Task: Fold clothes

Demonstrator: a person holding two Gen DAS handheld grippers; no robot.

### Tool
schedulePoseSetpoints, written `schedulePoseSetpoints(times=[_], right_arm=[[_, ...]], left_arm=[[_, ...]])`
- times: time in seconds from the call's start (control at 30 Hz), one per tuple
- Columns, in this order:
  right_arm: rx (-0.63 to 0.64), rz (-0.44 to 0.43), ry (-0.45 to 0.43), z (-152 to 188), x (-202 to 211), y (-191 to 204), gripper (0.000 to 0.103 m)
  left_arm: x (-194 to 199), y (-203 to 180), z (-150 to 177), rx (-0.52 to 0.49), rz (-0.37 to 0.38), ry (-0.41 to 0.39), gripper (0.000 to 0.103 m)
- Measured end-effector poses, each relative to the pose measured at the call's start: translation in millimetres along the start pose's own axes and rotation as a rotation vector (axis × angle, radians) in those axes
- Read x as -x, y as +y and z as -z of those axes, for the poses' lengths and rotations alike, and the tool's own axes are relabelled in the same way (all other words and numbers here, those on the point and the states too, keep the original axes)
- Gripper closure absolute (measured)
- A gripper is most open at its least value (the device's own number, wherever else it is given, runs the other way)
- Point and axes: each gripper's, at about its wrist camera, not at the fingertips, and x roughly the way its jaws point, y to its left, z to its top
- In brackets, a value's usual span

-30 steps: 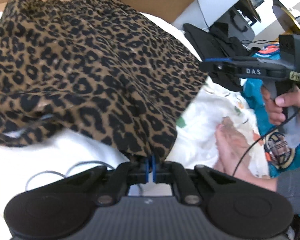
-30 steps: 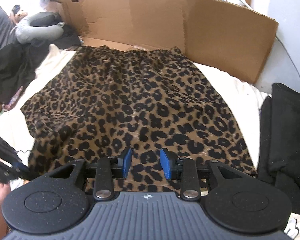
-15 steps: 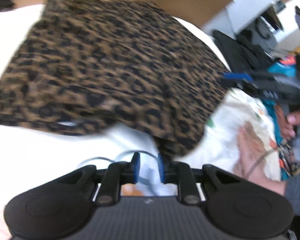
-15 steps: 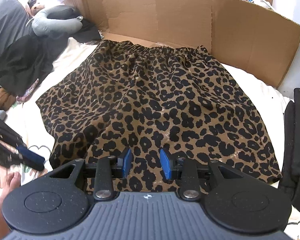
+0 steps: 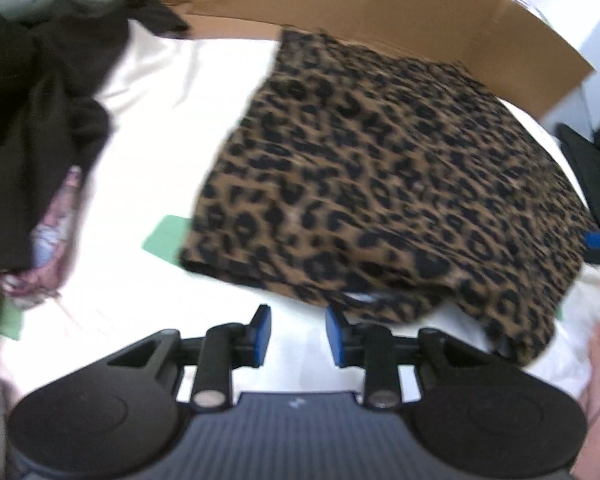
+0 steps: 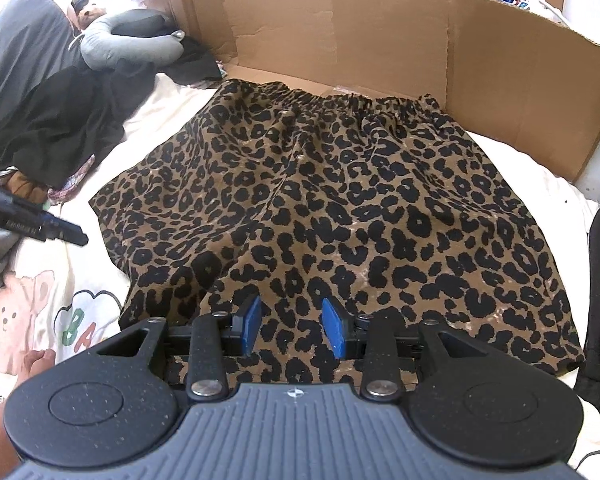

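Skirt (image 6: 340, 208), leopard print, spread flat on white bed sheet (image 5: 160, 168). Right tool (image 6: 292, 326) over near hem, jaws opening, cloth below but not pinched. Left tool (image 5: 296, 334) beside hem, jaws opening, nothing between. Cardboard (image 6: 380, 36) behind waistband; dark clothes (image 6: 60, 128) far left.

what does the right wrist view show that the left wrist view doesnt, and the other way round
Only the right wrist view: the gathered waistband, a grey neck pillow, the bear print on the sheet, and the left hand-held gripper from outside.

Only the left wrist view: a green patch at the garment's corner, and the left hand-held gripper's own jaws, opening over bare white sheet with nothing between them.

Both: the leopard-print garment lying flat, the cardboard wall behind it, and the dark clothes pile.
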Motion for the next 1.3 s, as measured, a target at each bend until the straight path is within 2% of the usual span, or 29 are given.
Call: schedulePoseSetpoints(times=[0.3,0.57,0.8,0.9,1.13,1.3], right_arm=[[0.007,-0.010,0.010,-1,-4,3,0.062],[0.018,-0.022,0.019,1,-6,7,0.062],[0.014,-0.019,0.025,4,-5,4,0.062],[0.012,-0.020,0.026,4,-6,4,0.062],[0.008,-0.051,0.034,2,-9,10,0.062],[0.046,-0.130,0.042,2,-13,28,0.062]], left_arm=[[-22,28,-3,-0.008,-0.072,-0.013,0.070],[-25,42,-3,0.081,-0.031,-0.058,0.070],[-15,59,-5,0.167,-0.025,-0.100,0.070],[-16,63,-5,0.194,-0.045,-0.104,0.069],[-36,74,0,0.301,0.027,-0.125,0.065],[-43,75,4,0.345,0.073,-0.152,0.061]])
